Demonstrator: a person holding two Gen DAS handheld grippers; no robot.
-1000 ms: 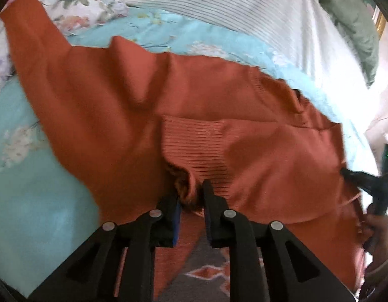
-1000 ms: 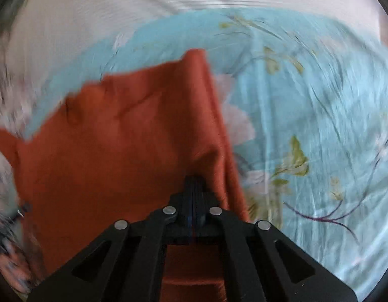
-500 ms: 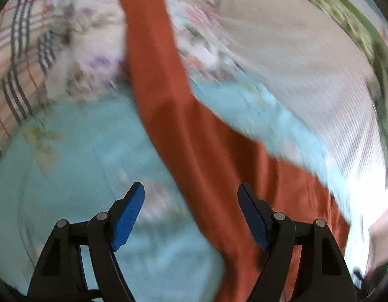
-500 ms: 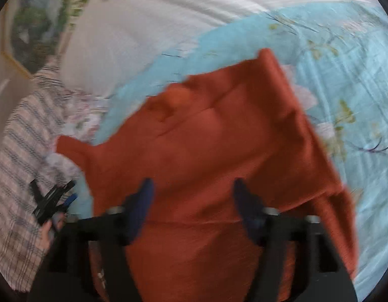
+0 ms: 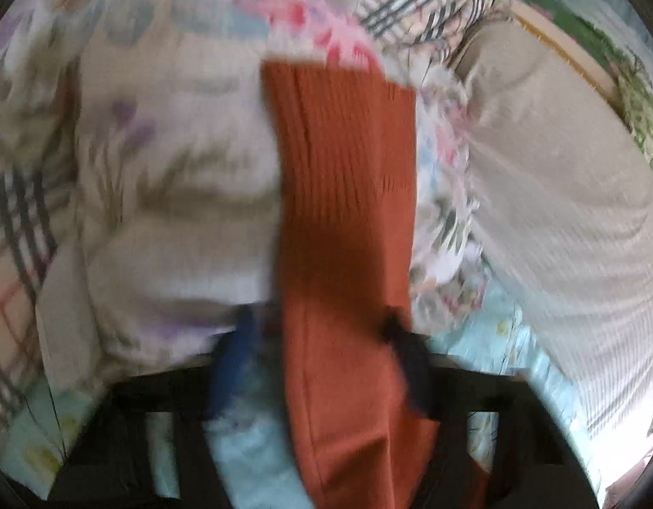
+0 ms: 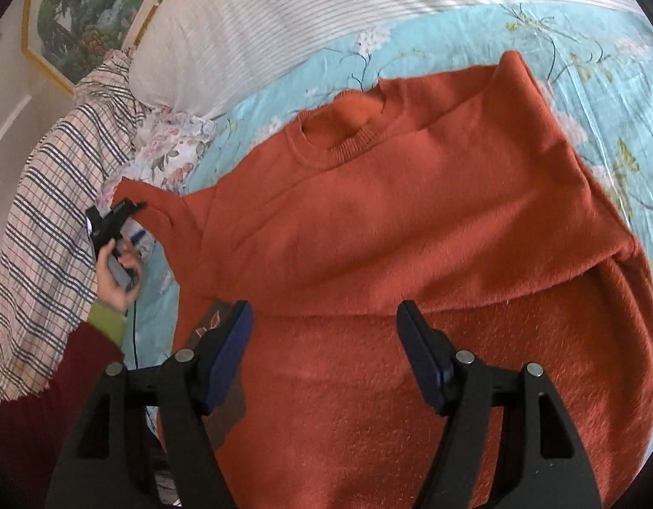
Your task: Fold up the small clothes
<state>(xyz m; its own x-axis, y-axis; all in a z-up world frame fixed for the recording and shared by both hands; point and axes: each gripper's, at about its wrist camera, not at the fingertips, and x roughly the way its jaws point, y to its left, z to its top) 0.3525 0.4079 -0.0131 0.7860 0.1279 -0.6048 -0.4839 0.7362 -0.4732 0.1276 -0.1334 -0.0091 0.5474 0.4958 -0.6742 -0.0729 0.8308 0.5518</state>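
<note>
An orange knit sweater [image 6: 411, 220] lies on the light blue floral bed sheet [image 6: 602, 42], neck opening toward the pillows, its lower part folded up over the body. One sleeve [image 5: 347, 220] stretches out over a floral pillow, ribbed cuff at its far end. My left gripper [image 5: 322, 339] is open, its jaws either side of this sleeve, blurred by motion. It also shows in the right wrist view [image 6: 114, 220] at the sleeve's end. My right gripper [image 6: 324, 339] is open and empty above the folded lower part.
A white striped pillow [image 6: 284, 12] and a plaid cloth [image 6: 51, 212] lie at the head of the bed. A floral pillow [image 5: 165, 178] is under the sleeve. A framed picture [image 6: 76, 12] hangs on the wall behind.
Both grippers let go of the sweater and opened. The left one swung to the outstretched sleeve and now straddles it. The right one drew back above the folded part.
</note>
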